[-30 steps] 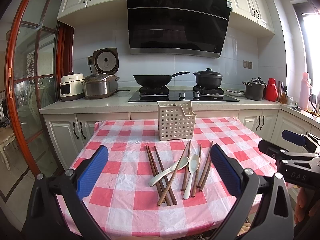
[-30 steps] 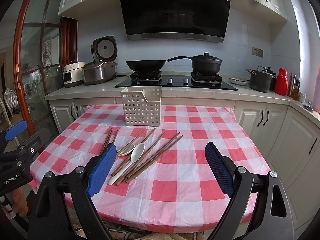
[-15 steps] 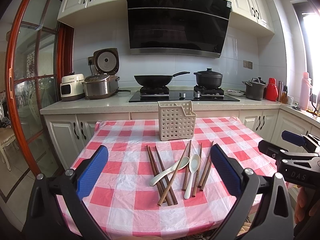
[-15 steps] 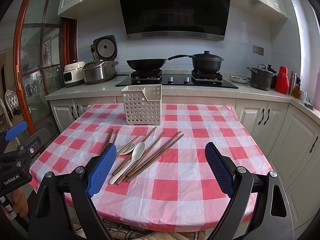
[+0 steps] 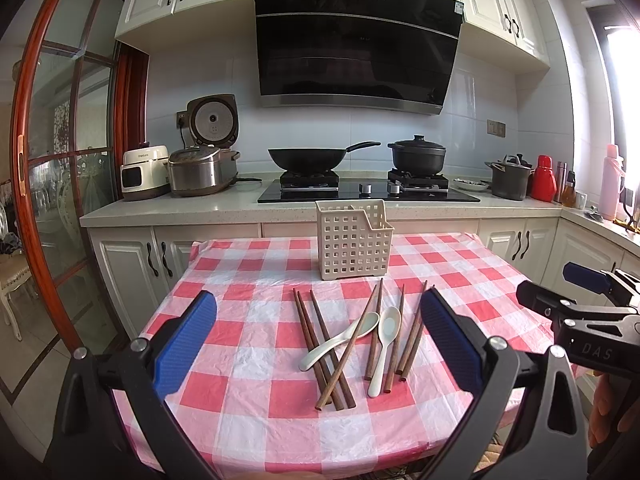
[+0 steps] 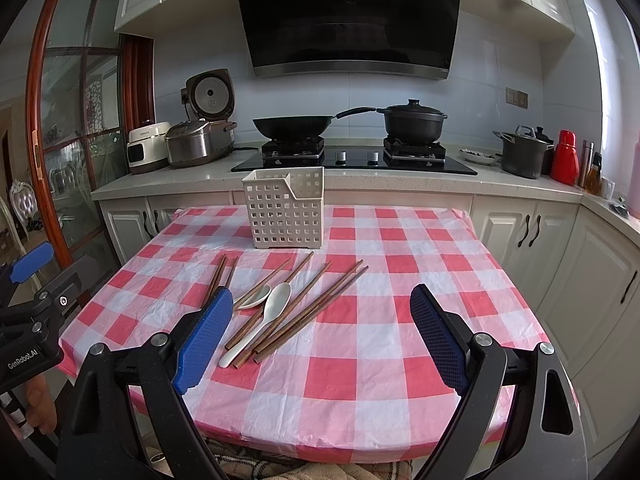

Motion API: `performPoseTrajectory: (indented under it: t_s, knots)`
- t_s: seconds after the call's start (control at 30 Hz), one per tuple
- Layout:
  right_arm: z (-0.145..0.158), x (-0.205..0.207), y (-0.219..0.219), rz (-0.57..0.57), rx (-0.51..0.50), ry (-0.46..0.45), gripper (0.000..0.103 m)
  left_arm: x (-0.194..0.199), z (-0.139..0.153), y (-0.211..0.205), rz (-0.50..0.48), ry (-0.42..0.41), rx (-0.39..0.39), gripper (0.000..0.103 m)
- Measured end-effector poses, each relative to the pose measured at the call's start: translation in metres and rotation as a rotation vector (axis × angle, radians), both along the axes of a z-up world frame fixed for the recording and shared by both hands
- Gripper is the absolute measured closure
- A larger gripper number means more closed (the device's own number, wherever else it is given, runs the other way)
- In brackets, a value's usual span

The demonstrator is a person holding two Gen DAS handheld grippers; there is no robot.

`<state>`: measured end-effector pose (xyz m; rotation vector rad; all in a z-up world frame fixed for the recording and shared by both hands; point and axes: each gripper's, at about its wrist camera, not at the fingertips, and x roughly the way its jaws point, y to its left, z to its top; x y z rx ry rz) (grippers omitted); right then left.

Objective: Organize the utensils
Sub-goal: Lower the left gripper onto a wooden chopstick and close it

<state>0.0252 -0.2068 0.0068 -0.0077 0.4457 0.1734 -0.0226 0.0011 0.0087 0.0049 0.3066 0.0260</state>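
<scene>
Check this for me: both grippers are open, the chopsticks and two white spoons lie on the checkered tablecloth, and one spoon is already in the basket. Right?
Not quite: the left wrist view shows both spoons on the tablecloth, none in the basket.

Brown chopsticks (image 5: 320,340) and two cream spoons (image 5: 384,350) scattered flat, cream perforated basket (image 5: 352,246) upright behind

Each camera looks forward along its own gripper, from just off the near edge of the table (image 5: 240,380), toward the stove wall. The left wrist view sits near the table's near-left corner and catches the right gripper (image 5: 580,308) at its right border. The right wrist view sits nearer the near-right corner, closer in, with the left gripper (image 6: 32,300) at its left border. Both share the basket (image 5: 354,240) and the chopsticks (image 6: 308,304).
</scene>
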Motion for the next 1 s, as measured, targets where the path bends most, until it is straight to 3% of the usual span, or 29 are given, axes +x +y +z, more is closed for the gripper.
performPoseTrajectory:
  t_s: [0.53, 1.0]
  knots:
    - [-0.014, 0.020, -0.005, -0.040, -0.004, 0.058, 0.018, 0.018, -0.013, 0.006, -0.003, 0.077, -0.001, 0.005]
    - [-0.074, 0.090, 0.001, -0.038, 0.025, 0.288, 0.018, 0.080, -0.067, 0.041, 0.026, 0.269, -0.108, 0.005]
